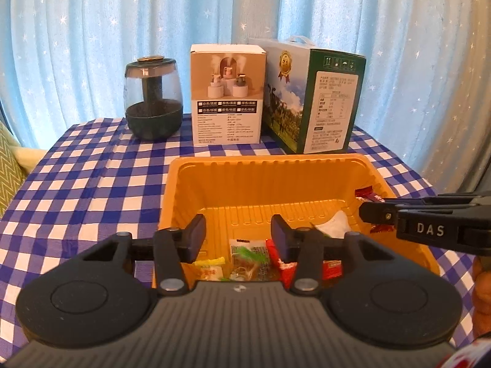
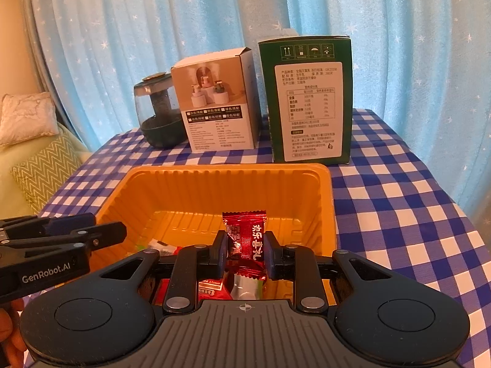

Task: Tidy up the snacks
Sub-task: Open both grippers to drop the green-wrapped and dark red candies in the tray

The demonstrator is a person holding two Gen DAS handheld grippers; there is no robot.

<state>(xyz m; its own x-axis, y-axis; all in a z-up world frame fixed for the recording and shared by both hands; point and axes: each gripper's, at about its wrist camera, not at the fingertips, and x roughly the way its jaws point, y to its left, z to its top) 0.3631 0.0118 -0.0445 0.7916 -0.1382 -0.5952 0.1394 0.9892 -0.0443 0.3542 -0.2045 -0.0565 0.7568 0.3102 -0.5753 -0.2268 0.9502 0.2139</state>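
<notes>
An orange plastic tray (image 1: 270, 178) stands on the checked tablecloth and holds several wrapped snacks (image 1: 248, 257). My left gripper (image 1: 239, 239) is open and empty, hovering over the tray's near left part. My right gripper (image 2: 245, 253) is shut on a red candy packet (image 2: 245, 239) and holds it above the tray (image 2: 221, 184). In the left wrist view the right gripper (image 1: 368, 211) reaches in from the right over the tray with the red packet (image 1: 366, 194) at its tip. More wrapped snacks (image 2: 214, 288) lie under the held packet.
At the back of the table stand a dark glass humidifier (image 1: 153, 98), a white product box (image 1: 227, 95) and a green carton (image 1: 313, 98). Blue star curtains hang behind. A green cushion (image 2: 46, 165) lies off the table's left.
</notes>
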